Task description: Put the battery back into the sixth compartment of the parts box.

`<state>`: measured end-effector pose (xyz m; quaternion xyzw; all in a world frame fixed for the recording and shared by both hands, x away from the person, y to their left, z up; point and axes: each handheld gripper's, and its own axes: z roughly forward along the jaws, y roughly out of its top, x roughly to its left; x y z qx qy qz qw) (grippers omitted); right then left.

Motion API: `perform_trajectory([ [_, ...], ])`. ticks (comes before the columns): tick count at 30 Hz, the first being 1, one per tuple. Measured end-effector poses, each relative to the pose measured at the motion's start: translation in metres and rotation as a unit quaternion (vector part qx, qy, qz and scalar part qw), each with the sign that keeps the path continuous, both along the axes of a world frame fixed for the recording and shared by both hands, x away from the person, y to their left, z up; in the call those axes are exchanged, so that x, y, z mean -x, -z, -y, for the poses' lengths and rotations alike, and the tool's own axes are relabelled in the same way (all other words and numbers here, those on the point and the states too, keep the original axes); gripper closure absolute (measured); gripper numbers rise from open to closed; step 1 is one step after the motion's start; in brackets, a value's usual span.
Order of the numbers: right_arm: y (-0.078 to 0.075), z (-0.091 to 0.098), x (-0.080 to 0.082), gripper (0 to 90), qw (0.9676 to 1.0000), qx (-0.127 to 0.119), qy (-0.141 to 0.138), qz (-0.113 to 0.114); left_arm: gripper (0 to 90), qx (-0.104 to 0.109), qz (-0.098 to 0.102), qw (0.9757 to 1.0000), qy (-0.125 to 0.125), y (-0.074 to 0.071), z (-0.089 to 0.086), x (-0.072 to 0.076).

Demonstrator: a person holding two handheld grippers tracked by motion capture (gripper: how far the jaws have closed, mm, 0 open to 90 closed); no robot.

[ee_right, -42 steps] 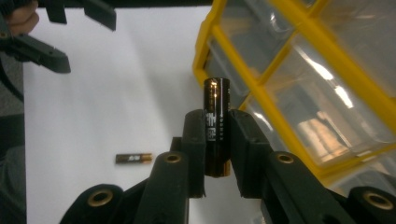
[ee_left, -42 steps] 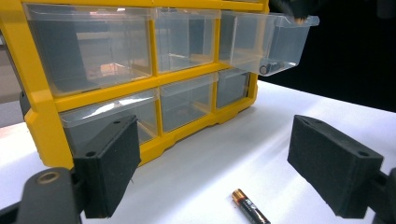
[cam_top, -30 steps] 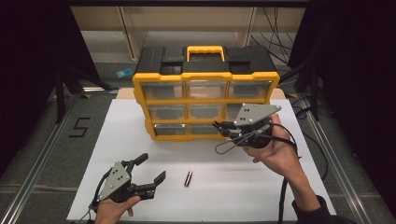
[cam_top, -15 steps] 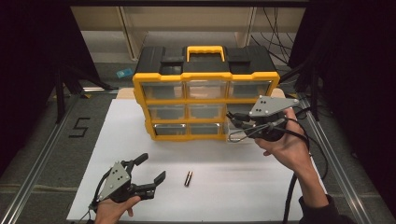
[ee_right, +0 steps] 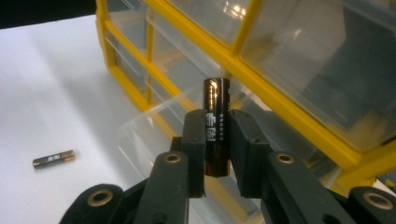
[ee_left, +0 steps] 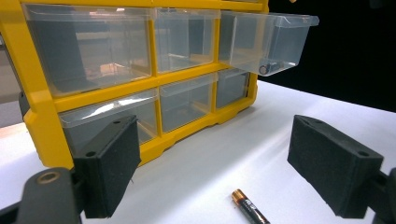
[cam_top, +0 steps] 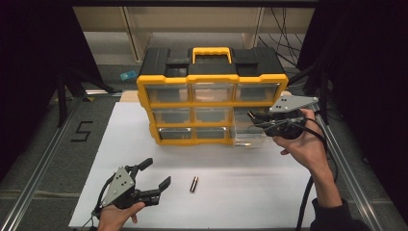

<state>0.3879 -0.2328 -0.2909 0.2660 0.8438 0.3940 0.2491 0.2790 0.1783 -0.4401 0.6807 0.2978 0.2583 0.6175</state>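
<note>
My right gripper (cam_top: pixel 252 117) is shut on a dark battery (ee_right: pixel 215 93), which stands upright between its pads (ee_right: pixel 195 140). It hovers at the right end of the yellow and black drawer organizer (cam_top: pixel 211 86), beside a clear drawer (ee_left: pixel 268 39) pulled out in the right column. Inside that drawer lies a small battery (ee_left: pixel 267 69). My left gripper (cam_top: pixel 156 172) rests open near the board's front left. Just ahead of its wide-apart pads (ee_left: pixel 109 168) lies a loose battery (cam_top: pixel 194 184) on the white board (cam_top: pixel 250 192).
The organizer stands at the back of the white board, its other clear drawers closed. Metal rails (cam_top: pixel 38 178) run along both sides of the table. A cable (cam_top: pixel 308 197) trails from the right gripper along the person's forearm.
The right hand has carried its battery to the right along the organizer's front, to the pulled-out drawer. The left gripper and the loose battery have stayed where they were.
</note>
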Motion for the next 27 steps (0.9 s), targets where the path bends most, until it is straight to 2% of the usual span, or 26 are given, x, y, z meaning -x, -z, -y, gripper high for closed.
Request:
perform_trajectory([
  [9, 0.009, 0.008, -0.008, 76.4, 0.9996, -0.001, 0.013, -0.023, 16.3, -0.001, 0.0, 1.0, 0.0, 0.0, 0.0, 0.0],
  [10, 0.01, 0.008, -0.008, 76.2, 0.9993, -0.001, 0.018, -0.031, 16.3, 0.0, 0.0, 1.0, 0.0, 0.0, 0.0, 0.0],
  [13, 0.012, 0.008, -0.01, 74.9, 0.9991, 0.003, 0.009, -0.041, 16.3, 0.0, -0.001, 1.0, -0.001, 0.0, 0.0, 0.0],
  [14, 0.012, 0.008, -0.01, 74.9, 0.9991, 0.003, 0.009, -0.041, 16.3, 0.0, -0.001, 1.0, -0.001, 0.0, 0.0, 0.0],
  [16, 0.011, 0.006, -0.008, 69.5, 0.9992, 0.009, 0.004, -0.039, 16.3, 0.0, 0.0, 1.0, 0.0, 0.0, 0.0, 0.0],
  [19, 0.004, 0.002, -0.002, 63.8, 0.9998, 0.006, -0.004, -0.018, 16.4, 0.002, -0.001, 1.0, -0.002, 0.0, 0.0, 0.0],
  [21, 0.0, -0.006, 0.003, 59.7, 0.9996, 0.002, -0.027, -0.004, 16.3, 0.0, -0.001, 1.0, -0.001, 0.0, 0.0, 0.0],
  [22, 0.0, -0.006, 0.003, 59.7, 0.9996, 0.002, -0.027, -0.004, 16.3, 0.0, -0.001, 1.0, -0.001, 0.0, 0.0, 0.0],
  [23, -0.002, -0.018, 0.009, 55.1, 0.9983, 0.007, -0.058, 0.006, 16.3, 0.0, 0.0, 1.0, 0.0, 0.0, 0.001, 0.0],
  [25, -0.001, -0.031, 0.014, 52.0, 0.9962, 0.013, -0.085, 0.013, 16.3, 0.0, -0.001, 1.0, -0.001, 0.0, 0.0, 0.0],
  [26, -0.001, -0.031, 0.014, 52.0, 0.9962, 0.013, -0.085, 0.013, 16.3, 0.0, -0.001, 1.0, -0.001, 0.0, 0.0, 0.0],
  [27, 0.002, -0.049, 0.02, 48.8, 0.9923, 0.023, -0.12, 0.018, 16.3, 0.002, -0.002, 1.0, -0.001, 0.0, 0.0, 0.0],
])
